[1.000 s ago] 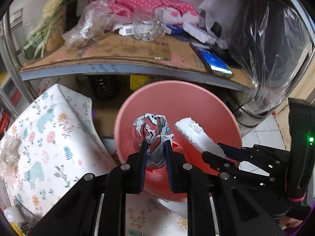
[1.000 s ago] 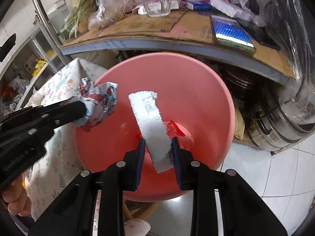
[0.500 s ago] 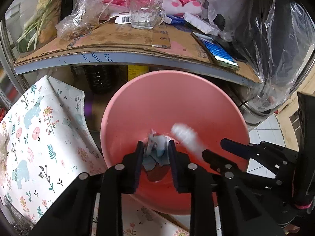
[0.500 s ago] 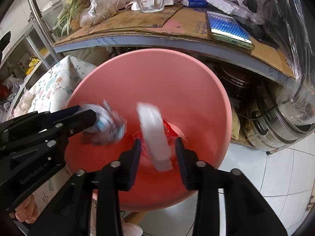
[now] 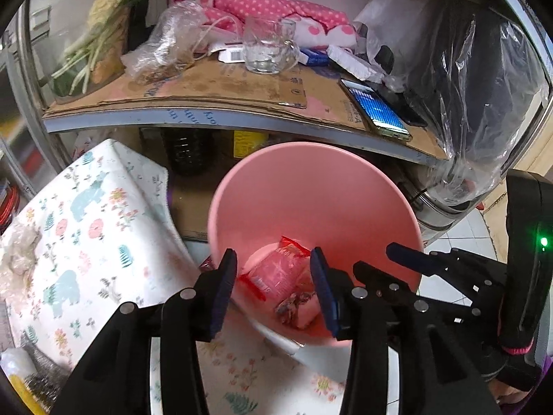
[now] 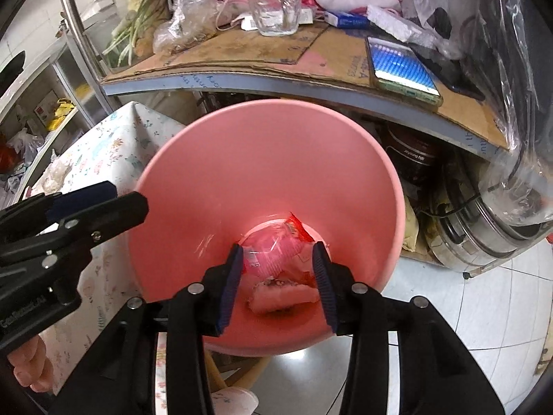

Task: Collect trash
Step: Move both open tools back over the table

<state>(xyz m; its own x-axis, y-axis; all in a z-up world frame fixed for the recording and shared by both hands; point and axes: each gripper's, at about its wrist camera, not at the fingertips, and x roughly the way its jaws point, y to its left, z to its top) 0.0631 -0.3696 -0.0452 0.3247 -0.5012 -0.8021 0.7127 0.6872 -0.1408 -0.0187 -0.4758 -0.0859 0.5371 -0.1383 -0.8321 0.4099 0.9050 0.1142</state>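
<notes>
Both hand-held grippers are held over a round pink plastic bin (image 6: 262,159), pointed steeply down into it. The left gripper (image 5: 274,276) is seen with its blue-padded fingers (image 5: 226,287) spread and still opening — nothing is pinched between them. The right gripper (image 6: 278,273) is likewise seen with its jaws parted, and no object is clamped by its pads; only the bin's contents are seen through the gap.

The trash is found at the bottom of the bin: a red-and-clear plastic wrapper (image 6: 276,245) lies on top, and beneath it a crumpled printed paper ball (image 5: 293,304) and a whitish foam piece (image 6: 283,294) are partly visible, tinted pink by the bin.

The bin is placed just beside a table covered by a white floral-print cloth (image 5: 79,235). Behind and above it, a shelf lined with brown cardboard (image 5: 214,86) is seen, on which a clear glass mug (image 5: 268,48), a lit smartphone (image 5: 378,110) and a pink polka-dot cloth (image 5: 273,8) are kept. A steel pot under clear plastic (image 6: 484,231) is seen on the floor at the right.
</notes>
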